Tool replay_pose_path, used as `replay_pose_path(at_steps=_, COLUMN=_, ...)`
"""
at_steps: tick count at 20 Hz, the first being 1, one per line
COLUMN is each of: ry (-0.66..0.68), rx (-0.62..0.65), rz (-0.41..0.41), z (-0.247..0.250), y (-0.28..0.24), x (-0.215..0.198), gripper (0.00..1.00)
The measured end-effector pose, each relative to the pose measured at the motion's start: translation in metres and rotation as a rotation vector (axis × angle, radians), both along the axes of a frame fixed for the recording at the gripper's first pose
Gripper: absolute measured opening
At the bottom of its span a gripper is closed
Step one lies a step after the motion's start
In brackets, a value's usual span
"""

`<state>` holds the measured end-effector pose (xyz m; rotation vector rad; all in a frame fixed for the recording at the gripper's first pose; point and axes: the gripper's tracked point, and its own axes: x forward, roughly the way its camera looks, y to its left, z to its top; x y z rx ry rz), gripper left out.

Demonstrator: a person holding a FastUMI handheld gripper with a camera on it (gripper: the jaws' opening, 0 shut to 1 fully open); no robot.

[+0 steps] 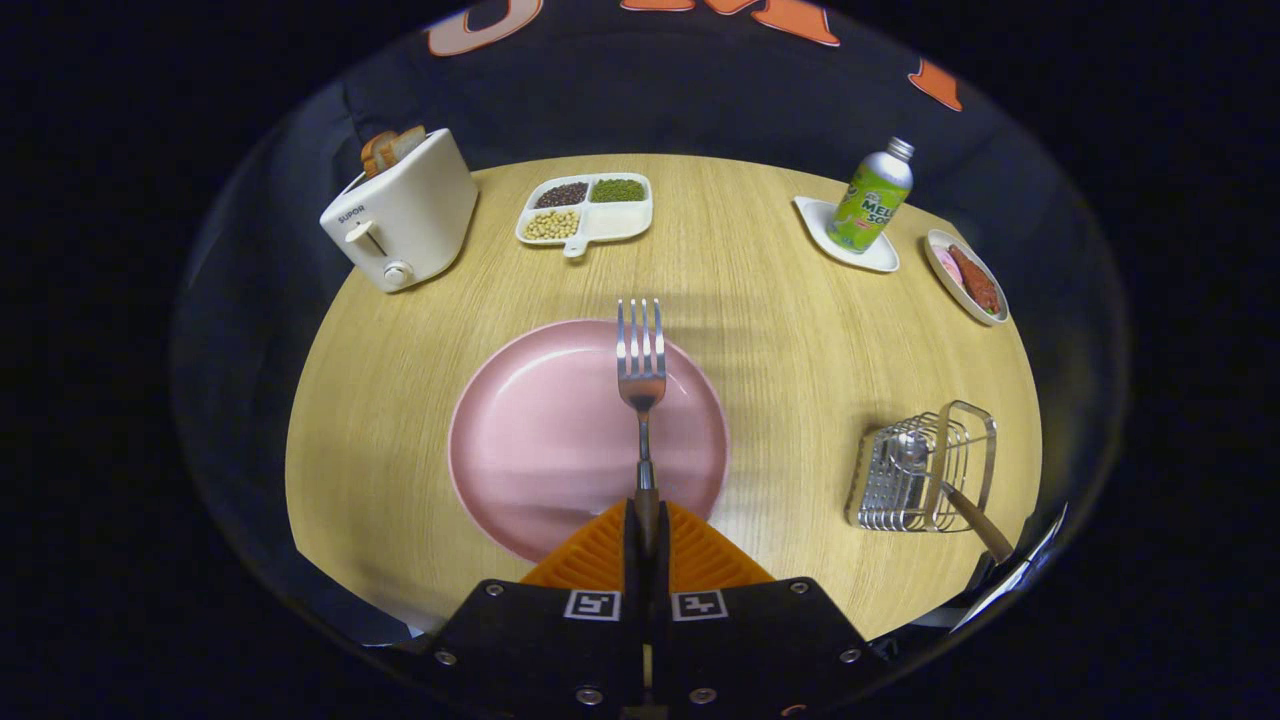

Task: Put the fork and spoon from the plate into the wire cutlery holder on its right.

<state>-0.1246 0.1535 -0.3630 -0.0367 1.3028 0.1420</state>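
Two orange fingers [600, 555] of mine are pressed together on the fork [641, 375]'s handle, and my gripper [646, 530] covers the handle's rear end, so how far it runs back is hidden from me. Its tines point straight ahead, away from me, at the centre of the frame, held over the pink plate [540, 430], which lies just beyond my fingertips; whether the fork clears the plate or touches it I cannot tell. At lower right the wire cutlery holder [925, 470] stands on the wooden table [790, 330], well apart from the plate. A spoon [940, 475] sits in it, bowl among the wires and brown handle sticking out toward the lower right; the wires partly mask the bowl. At upper left a white toaster [405, 215] holds bread. Near the top centre is a divided dish [590, 208] of beans. At upper right a green bottle [872, 195] stands on a small white tray [845, 240], beside a small plate [965, 275] of food too small to identify.
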Motion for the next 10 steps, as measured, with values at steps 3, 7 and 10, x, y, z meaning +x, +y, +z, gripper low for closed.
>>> replay_pose_path(at_steps=3, ry=-0.02, rx=0.001, rz=-0.048, z=0.013, y=-0.026, x=-0.005, gripper=0.04)
replay_pose_path(at_steps=7, ry=-0.042, rx=-0.012, rz=-0.109, z=0.031, y=-0.069, x=-0.012, gripper=0.04)
replay_pose_path(at_steps=10, ry=-0.056, rx=-0.041, rz=-0.147, z=0.044, y=-0.11, x=-0.019, gripper=0.04)
